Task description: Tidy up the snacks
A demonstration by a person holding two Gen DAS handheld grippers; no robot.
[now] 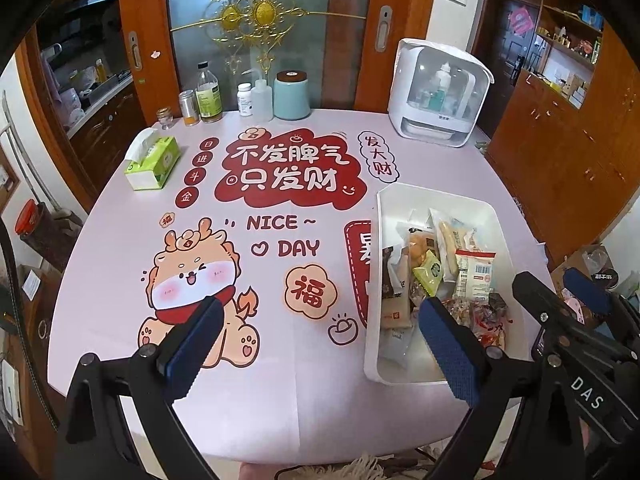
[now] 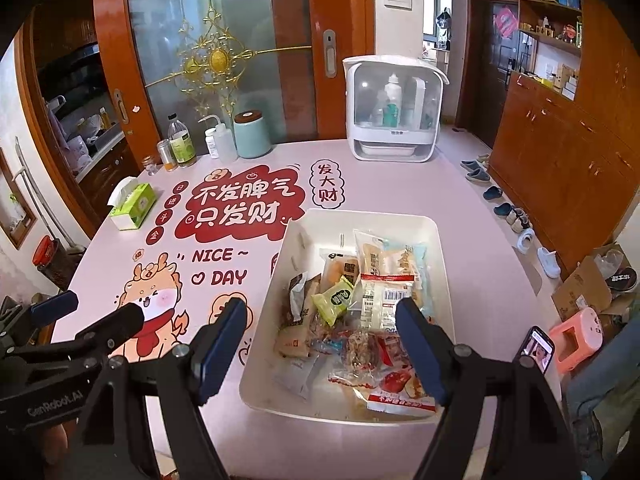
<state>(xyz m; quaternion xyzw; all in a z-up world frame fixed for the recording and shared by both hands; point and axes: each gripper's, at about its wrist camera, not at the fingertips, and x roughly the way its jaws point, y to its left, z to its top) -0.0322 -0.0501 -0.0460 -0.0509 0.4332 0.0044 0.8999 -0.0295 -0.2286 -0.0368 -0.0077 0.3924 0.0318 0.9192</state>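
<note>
Snacks (image 2: 352,312) fill white bin (image 2: 296,232) beside "NICE DAY" tablecloth (image 2: 220,266).

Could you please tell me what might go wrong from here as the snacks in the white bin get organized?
1. The snack packets lie piled and overlapping in the white bin, so the open right gripper may well grab two at once or crush one.
2. The bin sits near the table's right edge; a sideways push could nudge it off.
3. The left gripper is also open beside the bin, so the two could collide.
</note>
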